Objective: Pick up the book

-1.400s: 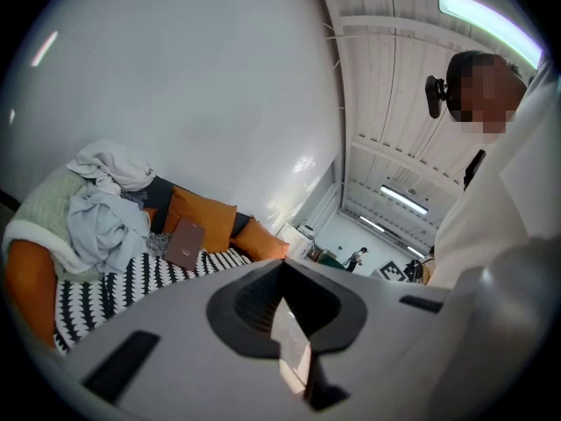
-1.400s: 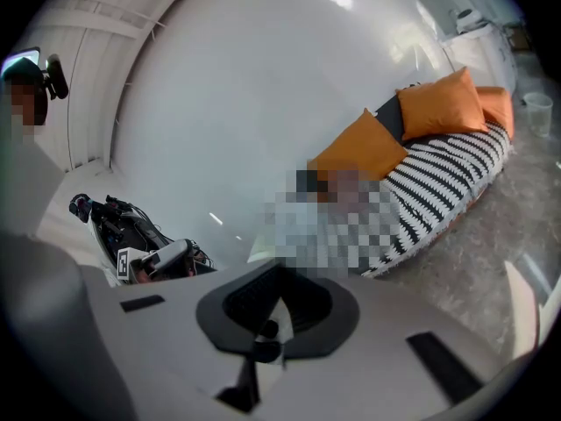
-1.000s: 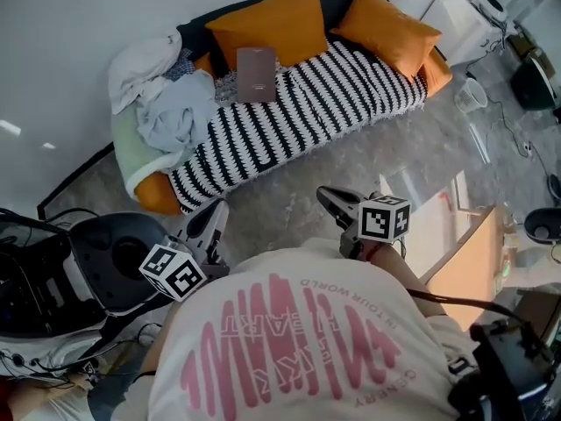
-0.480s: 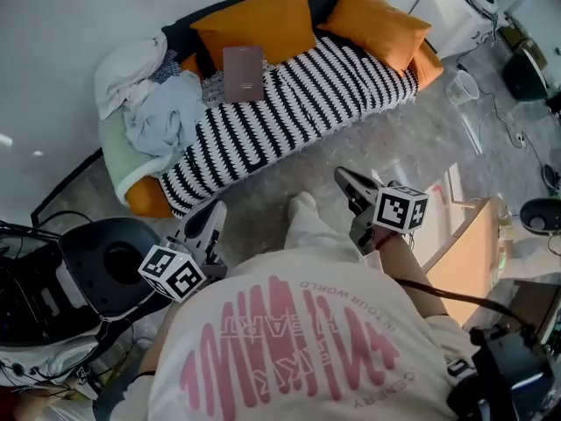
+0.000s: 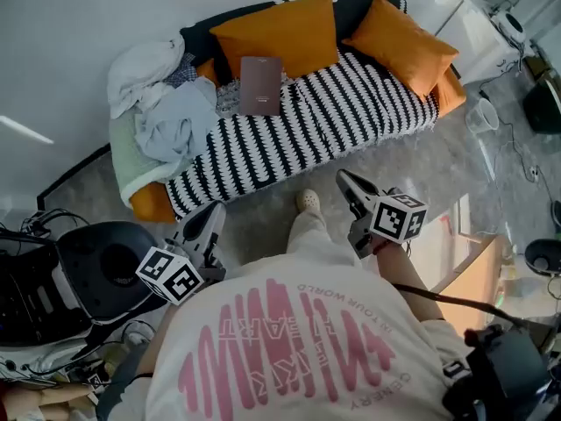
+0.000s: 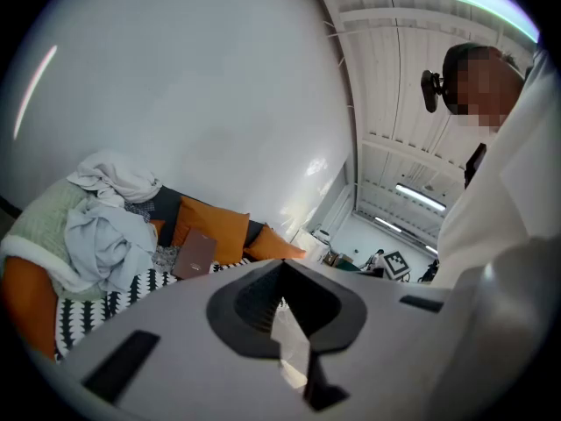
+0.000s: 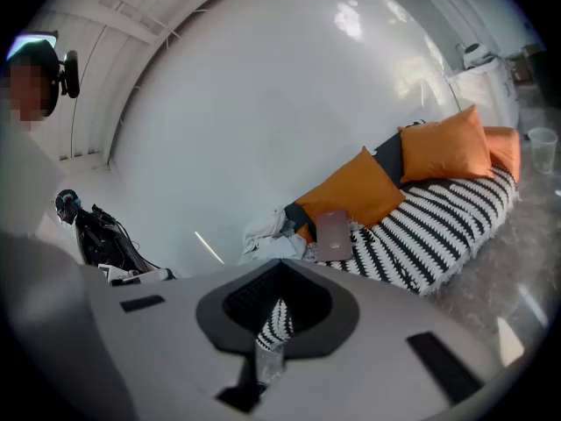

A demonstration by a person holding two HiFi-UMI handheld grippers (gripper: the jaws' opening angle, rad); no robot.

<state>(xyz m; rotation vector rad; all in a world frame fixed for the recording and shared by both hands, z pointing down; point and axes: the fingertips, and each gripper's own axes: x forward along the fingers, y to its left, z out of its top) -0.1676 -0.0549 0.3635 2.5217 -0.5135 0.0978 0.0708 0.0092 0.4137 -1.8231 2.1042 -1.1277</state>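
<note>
Book (image 5: 260,85) on sofa (image 5: 351,112); left gripper (image 5: 211,212) and right gripper (image 5: 344,179) pressed together, empty; shirt (image 5: 289,345) reads "IN YOUR WORLD"

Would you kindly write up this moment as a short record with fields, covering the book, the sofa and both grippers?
book: brown, on the sofa seat, against an orange cushion
sofa: black-and-white striped cover
pile of clothes: at the sofa's left end in the head view, beside the book
left gripper: shut, empty, well short of the sofa
right gripper: shut, empty, well short of the sofa
task state: book not yet picked up
</note>
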